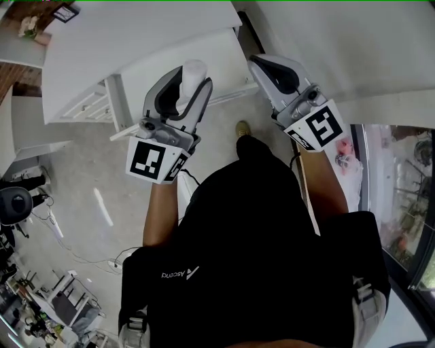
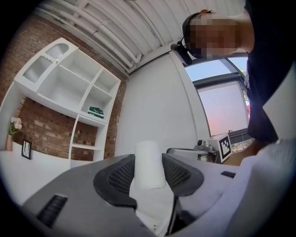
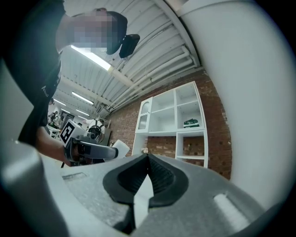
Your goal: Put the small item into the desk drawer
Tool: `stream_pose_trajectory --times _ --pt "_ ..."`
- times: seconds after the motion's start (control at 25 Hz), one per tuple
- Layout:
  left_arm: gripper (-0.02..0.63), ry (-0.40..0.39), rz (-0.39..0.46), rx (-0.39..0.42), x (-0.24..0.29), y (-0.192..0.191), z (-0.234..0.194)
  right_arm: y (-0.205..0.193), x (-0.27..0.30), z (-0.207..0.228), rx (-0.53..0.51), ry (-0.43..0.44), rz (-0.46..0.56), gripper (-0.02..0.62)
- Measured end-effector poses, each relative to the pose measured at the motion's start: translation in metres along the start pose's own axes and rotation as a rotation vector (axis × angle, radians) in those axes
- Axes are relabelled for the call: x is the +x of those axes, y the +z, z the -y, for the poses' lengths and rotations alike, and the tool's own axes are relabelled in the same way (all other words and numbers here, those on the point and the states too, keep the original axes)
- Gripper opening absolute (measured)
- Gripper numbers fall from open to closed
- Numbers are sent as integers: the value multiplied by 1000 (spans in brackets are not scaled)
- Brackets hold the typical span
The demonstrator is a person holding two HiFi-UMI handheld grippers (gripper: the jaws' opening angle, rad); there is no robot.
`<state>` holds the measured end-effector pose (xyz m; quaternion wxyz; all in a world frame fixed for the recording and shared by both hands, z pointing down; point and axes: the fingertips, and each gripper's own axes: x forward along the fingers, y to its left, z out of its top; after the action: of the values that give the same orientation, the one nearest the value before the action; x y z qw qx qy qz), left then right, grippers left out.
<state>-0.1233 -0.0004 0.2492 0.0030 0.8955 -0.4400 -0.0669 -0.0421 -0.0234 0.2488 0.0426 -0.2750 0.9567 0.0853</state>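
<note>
A broad white surface (image 1: 136, 41) curves across the upper left and centre of the head view, and its top is bare. In the far upper left corner, a small dark picture frame (image 1: 64, 12) and pale flowers (image 1: 28, 26) stand on a lower white ledge (image 1: 17, 51). Below the surface lies the grey floor (image 1: 136, 204), with a power strip (image 1: 112, 264) and loose cables at lower left. In the left gripper view a white shelf unit (image 2: 69, 88) stands against brick, and a green thing (image 2: 96, 111) lies in one right-hand compartment.

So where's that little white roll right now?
The white roll is pinched between the jaws of the left gripper, poking out past their tips, left of centre in the head view, with the white desk behind it.
</note>
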Motion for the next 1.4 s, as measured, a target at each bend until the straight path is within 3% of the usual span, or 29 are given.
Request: stream_pose_trajectory --times 0.68,1.12,1.4 --pt "178 87 -157 4 147 -58 -59 -54 49 156 68 92 -9 0" --pt "178 85 -335 -28 177 -135 -76 -92 59 186 90 109 -41 0" --pt "178 27 -491 -58 183 -192 -86 -105 62 189 105 73 -86 0"
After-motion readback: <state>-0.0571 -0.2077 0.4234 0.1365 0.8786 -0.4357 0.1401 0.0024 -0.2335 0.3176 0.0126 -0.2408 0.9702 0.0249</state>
